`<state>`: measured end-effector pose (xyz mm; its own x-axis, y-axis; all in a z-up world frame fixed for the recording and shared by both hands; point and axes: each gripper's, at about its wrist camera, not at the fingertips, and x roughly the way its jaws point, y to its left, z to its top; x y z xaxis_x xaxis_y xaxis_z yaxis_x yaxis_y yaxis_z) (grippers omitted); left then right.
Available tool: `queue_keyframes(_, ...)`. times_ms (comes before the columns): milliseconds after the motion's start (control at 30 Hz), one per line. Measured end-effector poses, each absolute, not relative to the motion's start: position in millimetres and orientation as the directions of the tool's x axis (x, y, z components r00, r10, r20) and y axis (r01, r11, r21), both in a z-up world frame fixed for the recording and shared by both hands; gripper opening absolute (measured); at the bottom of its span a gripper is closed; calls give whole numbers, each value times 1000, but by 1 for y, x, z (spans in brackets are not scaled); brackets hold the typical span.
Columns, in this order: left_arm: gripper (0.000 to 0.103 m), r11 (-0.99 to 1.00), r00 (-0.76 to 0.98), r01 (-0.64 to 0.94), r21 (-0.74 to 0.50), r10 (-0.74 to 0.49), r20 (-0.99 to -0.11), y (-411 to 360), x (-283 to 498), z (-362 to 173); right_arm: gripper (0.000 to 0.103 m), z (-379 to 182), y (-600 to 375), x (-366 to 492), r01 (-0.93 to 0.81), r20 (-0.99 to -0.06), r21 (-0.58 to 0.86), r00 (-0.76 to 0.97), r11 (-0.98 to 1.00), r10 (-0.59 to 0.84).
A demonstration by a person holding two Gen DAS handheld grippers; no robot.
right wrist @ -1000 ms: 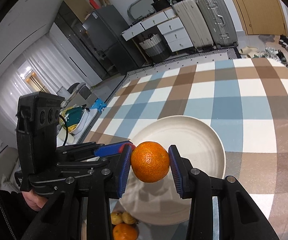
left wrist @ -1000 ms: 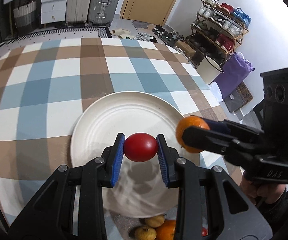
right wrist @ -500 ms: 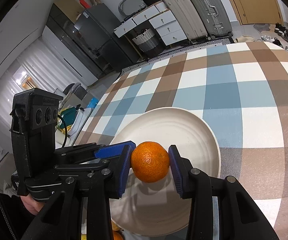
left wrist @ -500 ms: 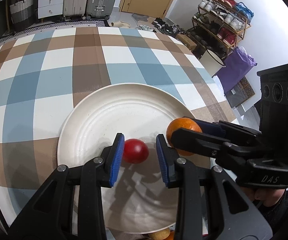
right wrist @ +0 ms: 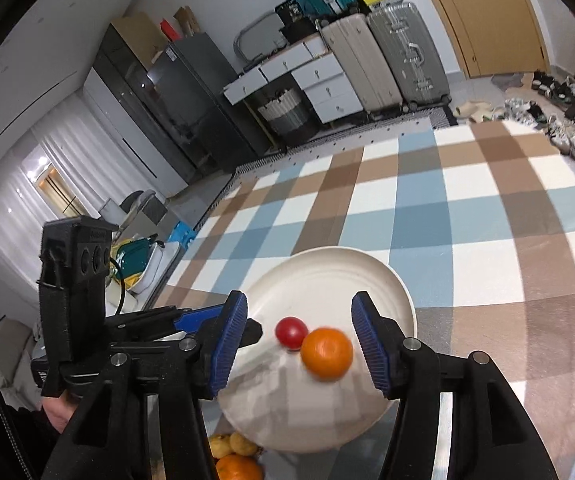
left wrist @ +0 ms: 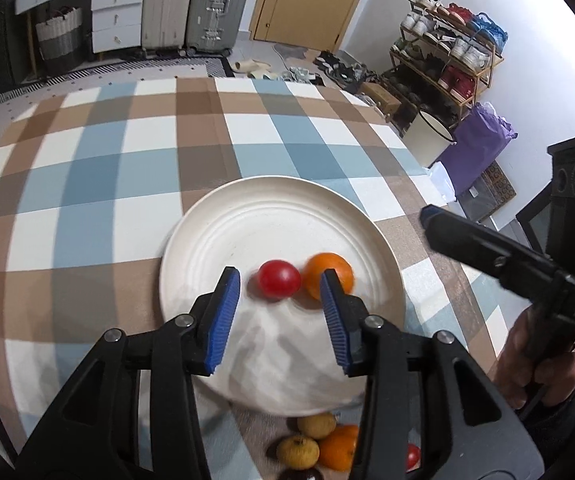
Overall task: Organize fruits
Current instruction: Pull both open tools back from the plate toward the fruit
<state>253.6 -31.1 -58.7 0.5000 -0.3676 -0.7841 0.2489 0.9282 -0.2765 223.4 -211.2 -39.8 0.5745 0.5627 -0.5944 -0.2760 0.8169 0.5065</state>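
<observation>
Red fruit (left wrist: 279, 284) and orange (left wrist: 328, 275) sit side by side on our white plate (left wrist: 247, 216). Both our grippers, left gripper (left wrist: 283, 316) and right gripper (right wrist: 301, 338), hang released above them. More fruit (left wrist: 319, 444) waits beyond the plate's near rim, behind both jaws.

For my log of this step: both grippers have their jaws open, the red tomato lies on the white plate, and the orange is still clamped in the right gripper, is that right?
Not quite. The orange is not clamped: the right wrist view shows it lying on the white plate beside the red tomato, free between the open jaws of the right gripper. The left gripper is open too.
</observation>
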Motion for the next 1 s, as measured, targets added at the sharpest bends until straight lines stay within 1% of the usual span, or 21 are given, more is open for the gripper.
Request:
queue_keyframes(167,40,936,540,244,-254,-349,-766,-22,220,-40,56,-19,-209,199,-294,-570,494,601,818,561)
queue_keyframes(233,46,938,557,245,-245,-343,-756,-19,205,-32,57,-10,-208,187,-303,-559,485,614,820,557)
queue_keyframes(333,52,941,585,243,-236,-336,-738,-14,183,-23,66,3,-207,170,-315,-541,469,635,825,551)
queue_keyframes(400,55,944,601,240,-226,-327,-729,-11,170,-19,66,9,-205,159,-326,-526,455,652,828,546)
queue_keyframes(467,62,948,617,233,-218,-318,-720,-8,158,-15,66,13,-203,148,-334,-517,439,665,834,538)
queue_keyframes(500,72,950,626,226,-214,-310,-716,-7,153,-14,66,14,-202,143,-334,-513,429,674,839,531)
queue_keyframes(533,79,952,637,219,-213,-305,-708,-4,146,-11,66,15,-201,137,-333,-513,415,683,846,520)
queue_keyframes(633,81,954,660,213,-211,-299,-689,0,131,-6,67,16,-200,125,-323,-519,384,699,865,492)
queue_keyframes(700,84,961,666,200,-193,-278,-692,2,121,-4,72,15,-200,118,-314,-522,381,704,870,483)
queue_keyframes(767,85,963,666,193,-189,-270,-695,3,115,-5,79,13,-200,111,-309,-522,380,706,872,478)
queue_keyframes(800,88,963,665,191,-189,-268,-697,5,111,-6,81,12,-200,107,-308,-525,376,707,874,475)
queue_keyframes(867,96,965,659,182,-187,-261,-706,6,106,-9,85,10,-196,102,-312,-530,363,706,878,470)
queue_keyframes(900,102,965,658,180,-189,-261,-706,6,104,-11,87,10,-194,98,-314,-533,355,706,881,466)
queue_keyframes(967,102,966,661,174,-194,-260,-704,8,97,-14,92,7,-191,91,-320,-539,343,703,883,464)
queue_keyframes(1000,102,964,658,175,-199,-265,-705,9,93,-16,93,6,-190,88,-323,-541,336,703,885,462)
